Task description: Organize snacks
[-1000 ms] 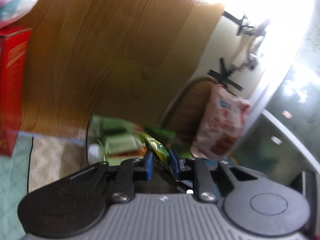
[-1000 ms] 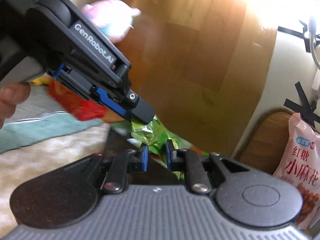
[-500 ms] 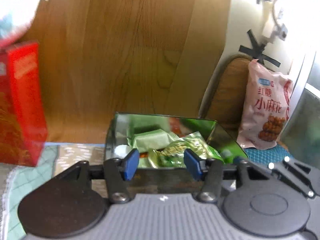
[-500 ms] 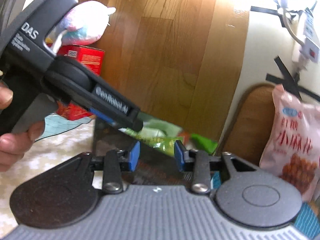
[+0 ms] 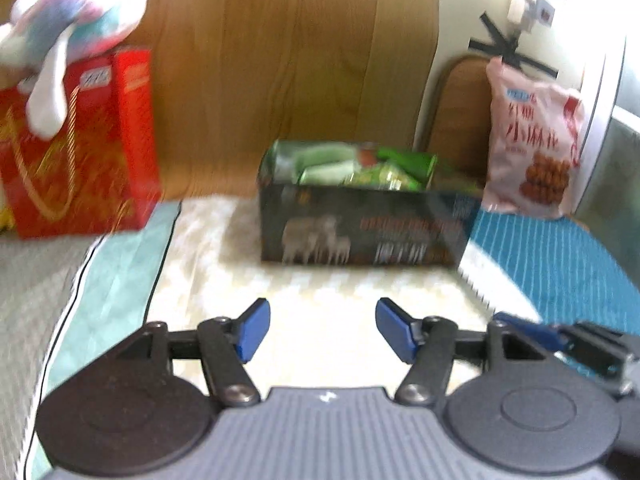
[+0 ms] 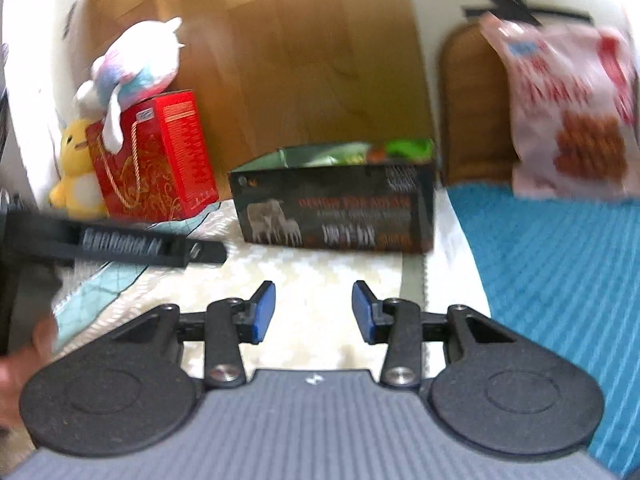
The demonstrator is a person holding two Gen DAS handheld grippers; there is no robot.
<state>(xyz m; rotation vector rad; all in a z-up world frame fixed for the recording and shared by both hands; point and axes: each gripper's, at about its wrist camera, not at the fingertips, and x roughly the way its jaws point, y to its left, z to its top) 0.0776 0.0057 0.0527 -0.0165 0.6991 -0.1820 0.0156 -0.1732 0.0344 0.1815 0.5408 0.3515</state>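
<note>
Little is readable, both views are motion-blurred. Left gripper (image 6: 204,250) body shows white lettering, roughly "GenRobot.AI", smeared. Pink snack bag (image 5: 534,136) has red Chinese characters, likely "小麻花", plus a small blue label on top, unreadable. Dark box (image 6: 336,204) carries orange and white print lines beside a pale animal picture; letters too blurred to read. Red gift box (image 6: 160,160) has white fine print on its side, illegible.
</note>
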